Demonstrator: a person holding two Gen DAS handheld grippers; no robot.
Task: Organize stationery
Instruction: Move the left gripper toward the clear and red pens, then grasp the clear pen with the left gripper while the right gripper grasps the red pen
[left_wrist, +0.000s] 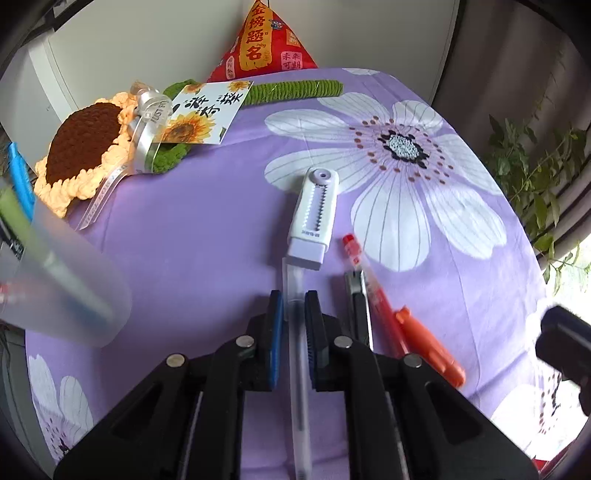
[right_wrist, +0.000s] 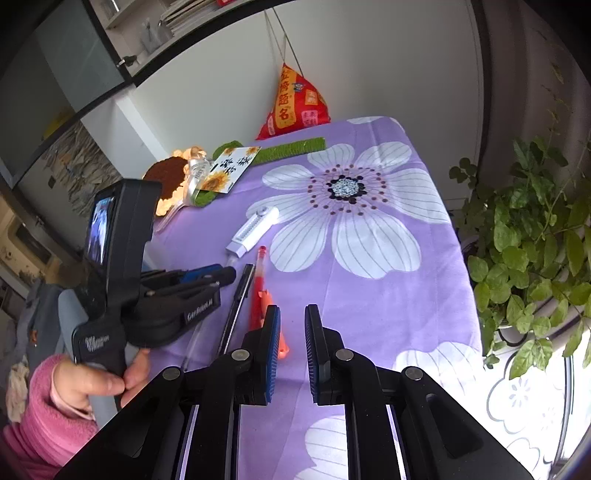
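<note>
**Straddling the clear pen beside the eraser**

Flanking clear pen (left_wrist: 296, 332) with left claw (left_wrist: 294, 306), pads near the barrel but not visibly pinching; long axis running straight ahead, tip just short of eraser (left_wrist: 314, 218). Right of eraser: black pen (left_wrist: 357, 306), then red pen (left_wrist: 360, 266). Far left of eraser: cup (left_wrist: 55, 280). Right claw (right_wrist: 292, 321) spread, empty, over bare tabletop (right_wrist: 369, 295).

A lilac cloth (left_wrist: 207, 229) printed with big white flowers covers the desk. On it: white eraser (left_wrist: 314, 214), red pen (left_wrist: 364, 273), orange marker (left_wrist: 430, 345), black pen (left_wrist: 360, 306), clear pen (left_wrist: 295, 332).
</note>
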